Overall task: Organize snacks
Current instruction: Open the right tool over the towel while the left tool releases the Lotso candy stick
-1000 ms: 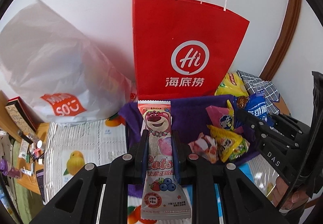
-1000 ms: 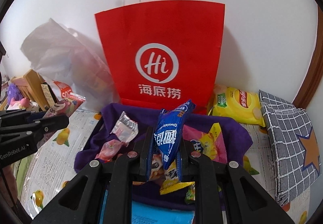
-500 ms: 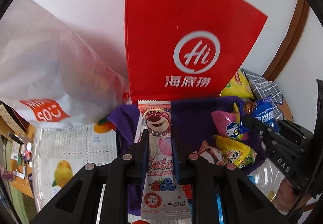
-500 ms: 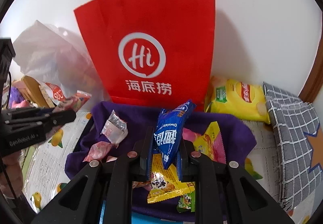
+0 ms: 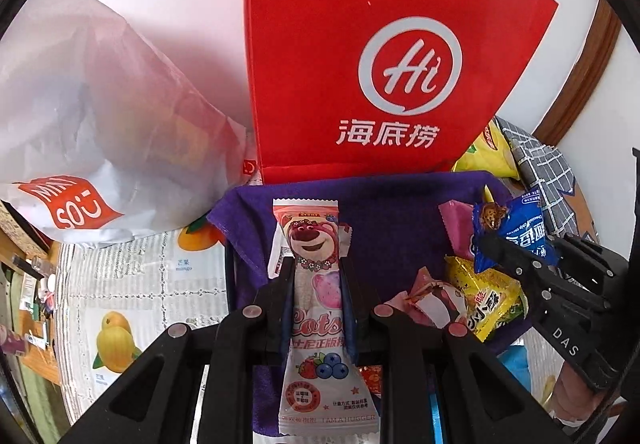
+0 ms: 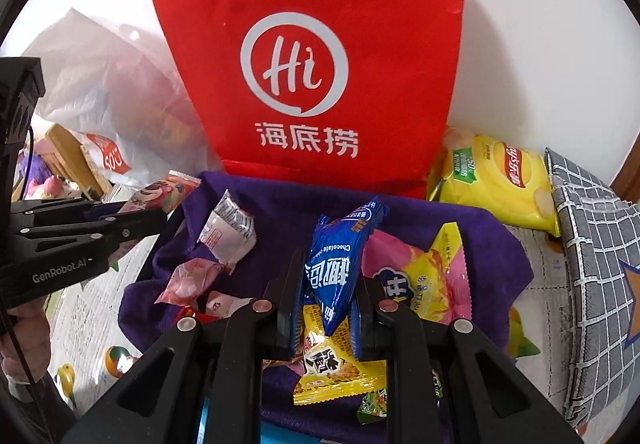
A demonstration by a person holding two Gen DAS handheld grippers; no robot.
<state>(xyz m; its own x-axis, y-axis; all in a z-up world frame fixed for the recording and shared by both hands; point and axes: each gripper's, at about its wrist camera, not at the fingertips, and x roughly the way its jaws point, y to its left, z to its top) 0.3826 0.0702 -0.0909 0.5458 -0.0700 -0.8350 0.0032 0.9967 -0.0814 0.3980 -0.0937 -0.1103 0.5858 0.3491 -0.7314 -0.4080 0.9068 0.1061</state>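
My left gripper (image 5: pixel 316 268) is shut on a long pink bear-print snack packet (image 5: pixel 316 308), held above the left part of a purple cloth-lined bin (image 5: pixel 384 212). My right gripper (image 6: pixel 326 264) is shut on a blue chocolate cookie packet (image 6: pixel 340 264), held above the same bin (image 6: pixel 280 204). Loose snacks lie in the bin: a yellow packet (image 6: pixel 332 368), a pink and yellow packet (image 6: pixel 420 276), a white wrapped sweet (image 6: pixel 228 230). A red paper bag (image 5: pixel 380 76) stands upright right behind the bin, also in the right wrist view (image 6: pixel 312 76).
A white plastic bag (image 5: pixel 92 124) lies left of the red bag. A yellow chip bag (image 6: pixel 500 180) and a grey checked pouch (image 6: pixel 592 264) lie to the right. A fruit-print tablecloth (image 5: pixel 132 296) covers the table. A white wall is behind.
Both grippers have moved forward and closer to the red bag, each still holding its packet. The bag now fills more of both views.
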